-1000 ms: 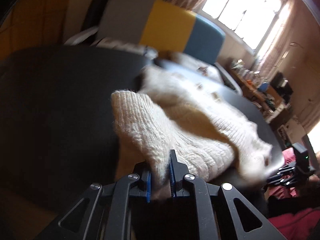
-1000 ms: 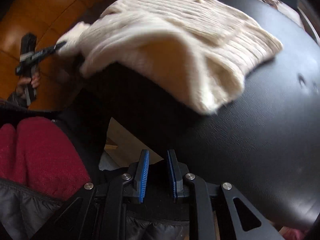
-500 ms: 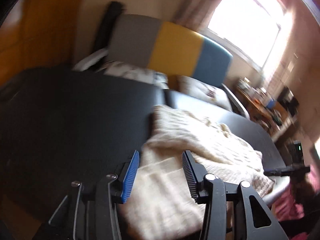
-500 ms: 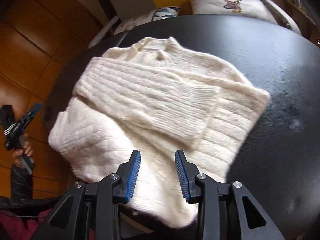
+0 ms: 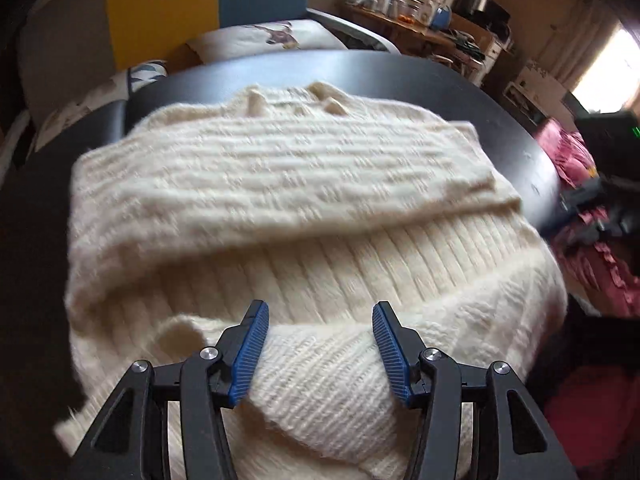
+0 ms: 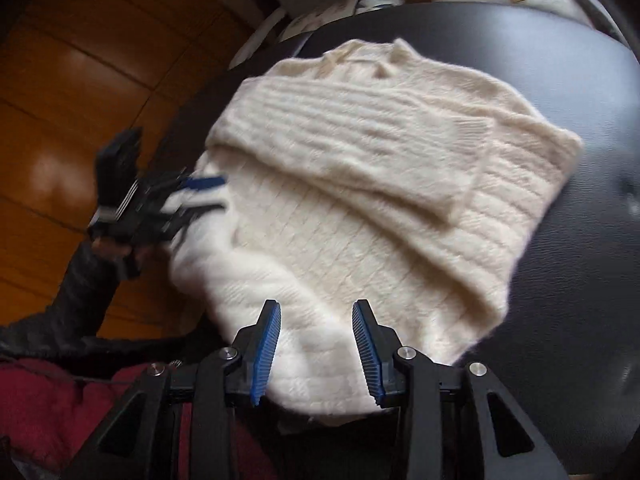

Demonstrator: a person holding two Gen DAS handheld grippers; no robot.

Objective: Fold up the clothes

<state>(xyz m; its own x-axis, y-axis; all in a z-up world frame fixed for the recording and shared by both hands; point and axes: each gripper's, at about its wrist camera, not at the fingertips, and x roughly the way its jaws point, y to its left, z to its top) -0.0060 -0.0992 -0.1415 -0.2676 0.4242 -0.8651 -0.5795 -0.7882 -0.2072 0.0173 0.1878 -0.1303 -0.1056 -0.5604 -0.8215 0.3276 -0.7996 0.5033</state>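
Observation:
A cream cable-knit sweater (image 5: 304,184) lies flat on the round black table (image 5: 404,68), collar at the far side. One sleeve (image 6: 360,136) is folded across its chest. My left gripper (image 5: 320,340) is open and hovers over the near hem, with a fold of knit below its blue pads (image 5: 250,356). My right gripper (image 6: 317,320) is open too, over the hem at the table's near edge (image 6: 580,280). The right wrist view shows the left gripper (image 6: 200,192), blurred, at the sweater's lower left corner.
Behind the table stands a sofa with yellow and blue back panels (image 5: 168,4) and printed cushions (image 5: 272,38). A cluttered sideboard (image 5: 420,12) stands at the back right. Wooden floor (image 6: 80,80) lies to the left. A dark sleeve and a red garment (image 6: 48,412) are close by.
My left gripper let go of the sleeve, which now lies across the chest, and opened wide. Both grippers moved to the near hem, and the right one opened further.

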